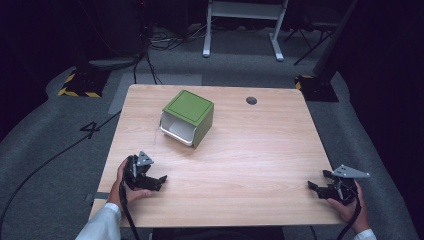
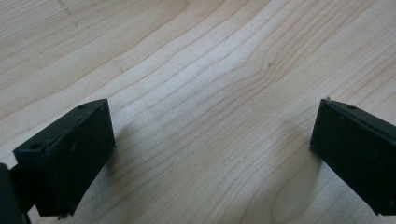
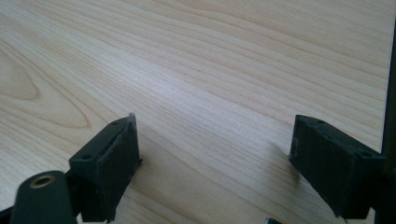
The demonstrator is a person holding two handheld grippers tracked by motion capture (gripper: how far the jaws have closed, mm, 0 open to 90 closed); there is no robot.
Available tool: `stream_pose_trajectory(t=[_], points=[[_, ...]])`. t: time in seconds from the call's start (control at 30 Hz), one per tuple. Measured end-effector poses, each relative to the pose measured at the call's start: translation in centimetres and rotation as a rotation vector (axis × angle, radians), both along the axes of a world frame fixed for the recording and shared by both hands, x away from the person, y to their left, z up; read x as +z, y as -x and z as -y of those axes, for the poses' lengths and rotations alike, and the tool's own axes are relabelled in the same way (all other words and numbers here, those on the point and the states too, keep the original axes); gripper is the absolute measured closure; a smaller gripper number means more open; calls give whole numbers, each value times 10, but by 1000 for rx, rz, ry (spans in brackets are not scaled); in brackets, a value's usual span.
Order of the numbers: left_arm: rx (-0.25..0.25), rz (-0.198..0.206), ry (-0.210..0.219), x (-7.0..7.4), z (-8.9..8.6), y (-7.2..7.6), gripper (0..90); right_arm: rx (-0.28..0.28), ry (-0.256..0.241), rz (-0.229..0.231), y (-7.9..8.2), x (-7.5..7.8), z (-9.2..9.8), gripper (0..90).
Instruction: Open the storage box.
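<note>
Resting both grippers low on the table, left gripper nearer the green box than the right gripper, both jaw pairs spread with nothing between, box on its side, open face toward them, likely staged for reach-in.

Dark room, grey carpet, white desk frame.

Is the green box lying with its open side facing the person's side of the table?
Yes, the green box shows its white opening toward the near-left table edge.
</note>
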State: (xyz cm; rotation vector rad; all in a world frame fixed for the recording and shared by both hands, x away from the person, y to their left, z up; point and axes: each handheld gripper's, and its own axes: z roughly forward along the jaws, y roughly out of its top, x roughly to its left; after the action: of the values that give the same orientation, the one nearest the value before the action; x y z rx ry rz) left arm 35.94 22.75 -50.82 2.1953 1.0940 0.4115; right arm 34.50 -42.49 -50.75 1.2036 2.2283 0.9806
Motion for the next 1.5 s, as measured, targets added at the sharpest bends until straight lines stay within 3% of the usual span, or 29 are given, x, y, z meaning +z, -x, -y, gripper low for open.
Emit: stream_pose_trajectory(t=[0.23,0.43,0.53,0.6,0.67,0.7,0.77,0.9,1.07,1.3,1.5], points=[[-66,-4,1,0,7,-13,0,0,1,2,0,0,0,157],[-80,-13,-10,2,17,-17,3,-1,2,3,0,0,0,155],[-113,-9,-2,5,21,-16,45,-1,1,1,0,0,0,155],[-152,17,-7,10,25,-15,233,0,1,1,0,0,0,156],[-160,38,-11,15,31,-14,154,-1,-2,-2,0,0,0,156],[-160,38,-11,15,31,-14,198,-1,-2,-2,0,0,0,156],[-187,37,-1,19,36,-16,200,-1,-2,-2,0,0,0,155],[-210,72,5,30,47,-19,178,-2,-2,-2,0,0,0,154],[-232,123,59,50,60,-30,175,-2,-3,-3,0,0,0,154],[-263,161,63,58,76,-40,170,-2,-2,-3,0,0,0,155],[-283,160,74,62,85,-48,166,-2,-3,-3,0,0,0,154]])
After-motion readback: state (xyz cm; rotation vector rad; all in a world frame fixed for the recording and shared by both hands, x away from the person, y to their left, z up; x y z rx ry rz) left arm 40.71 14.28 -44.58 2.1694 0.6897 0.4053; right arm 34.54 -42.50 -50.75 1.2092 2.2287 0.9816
